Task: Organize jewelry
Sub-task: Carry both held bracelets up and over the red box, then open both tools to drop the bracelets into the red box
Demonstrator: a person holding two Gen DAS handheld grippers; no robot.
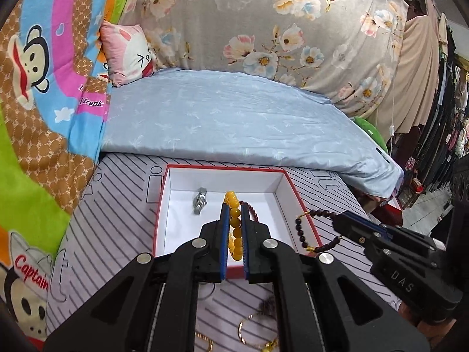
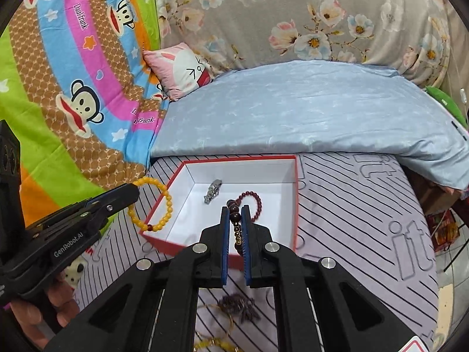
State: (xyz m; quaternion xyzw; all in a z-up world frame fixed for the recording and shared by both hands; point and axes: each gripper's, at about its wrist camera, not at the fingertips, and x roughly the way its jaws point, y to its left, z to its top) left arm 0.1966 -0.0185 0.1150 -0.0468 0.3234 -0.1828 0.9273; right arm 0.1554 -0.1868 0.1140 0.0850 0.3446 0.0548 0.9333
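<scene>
A red box with a white inside (image 1: pixel 176 205) (image 2: pixel 281 170) lies on the striped bedsheet. In it are a silver ring (image 1: pixel 200 201) (image 2: pixel 213 192) and a small dark-red bead bracelet (image 2: pixel 254 202). My left gripper (image 1: pixel 234 208) is shut on a yellow bead bracelet (image 1: pixel 235 228) (image 2: pixel 164 205), held over the box's left edge. My right gripper (image 2: pixel 235 209) is shut on a dark brown bead bracelet with gold beads (image 2: pixel 234 214) (image 1: pixel 307 234), held over the box's right edge.
Gold chains (image 1: pixel 252 334) and a purple tasselled piece (image 2: pixel 237 305) lie on the sheet in front of the box. A folded blue quilt (image 1: pixel 234 117) lies behind the box. A cartoon blanket (image 1: pixel 38 117) is at the left, a pink pillow (image 1: pixel 129 52) beyond.
</scene>
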